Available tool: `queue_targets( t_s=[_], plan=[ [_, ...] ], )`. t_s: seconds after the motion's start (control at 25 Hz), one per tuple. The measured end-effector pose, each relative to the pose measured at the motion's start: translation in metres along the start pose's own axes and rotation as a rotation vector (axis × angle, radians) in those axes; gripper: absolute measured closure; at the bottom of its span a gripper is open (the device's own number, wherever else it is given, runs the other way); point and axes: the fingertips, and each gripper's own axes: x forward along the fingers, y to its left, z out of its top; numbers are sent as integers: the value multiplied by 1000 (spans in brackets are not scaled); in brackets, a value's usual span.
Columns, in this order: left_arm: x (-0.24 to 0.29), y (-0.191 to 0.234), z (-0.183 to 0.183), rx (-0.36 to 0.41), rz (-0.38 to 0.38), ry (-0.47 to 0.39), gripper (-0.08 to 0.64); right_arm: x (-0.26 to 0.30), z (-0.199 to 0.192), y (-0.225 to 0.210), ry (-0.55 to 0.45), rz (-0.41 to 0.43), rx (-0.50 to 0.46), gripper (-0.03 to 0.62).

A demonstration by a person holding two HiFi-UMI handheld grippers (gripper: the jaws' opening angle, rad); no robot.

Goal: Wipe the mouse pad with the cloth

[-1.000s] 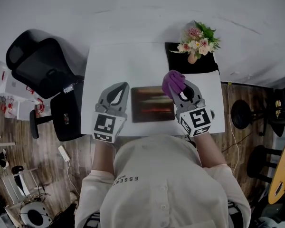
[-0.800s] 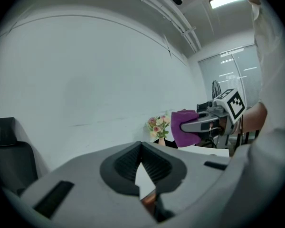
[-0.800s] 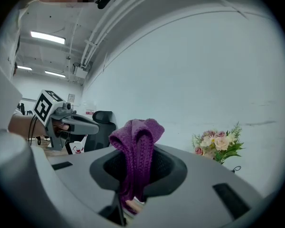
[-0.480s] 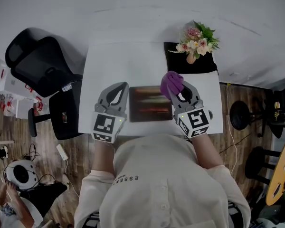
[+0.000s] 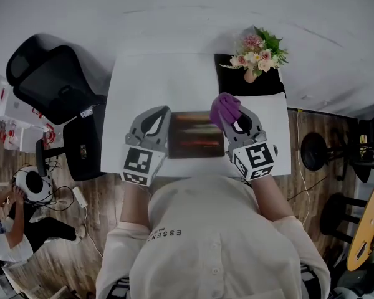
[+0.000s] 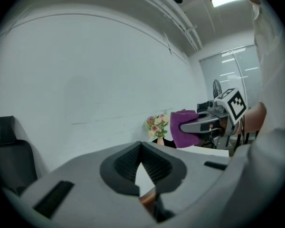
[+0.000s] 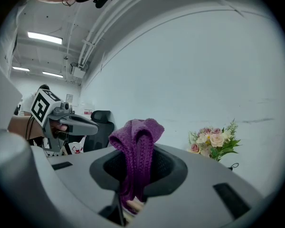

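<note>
Jaws of the right gripper (image 5: 232, 118) are clenched on the purple cloth (image 5: 225, 106). Jaws of the left gripper (image 5: 156, 113) are pressed together, empty. Between the two pairs lies the mouse pad (image 5: 196, 136) on the white counter (image 5: 156, 80).

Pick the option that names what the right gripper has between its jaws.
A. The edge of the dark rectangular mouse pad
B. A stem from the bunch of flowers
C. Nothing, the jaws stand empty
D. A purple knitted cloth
D: in the right gripper view, the right gripper has its jaws closed on a purple knitted cloth, which bunches up above them.
</note>
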Motion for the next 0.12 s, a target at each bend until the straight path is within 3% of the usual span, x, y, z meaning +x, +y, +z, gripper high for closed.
queue_targets(
  t_s=[0.12],
  plan=[
    [2,-1,1,3,0,4,558,0,-2,-1,4,2,3,503]
  ],
)
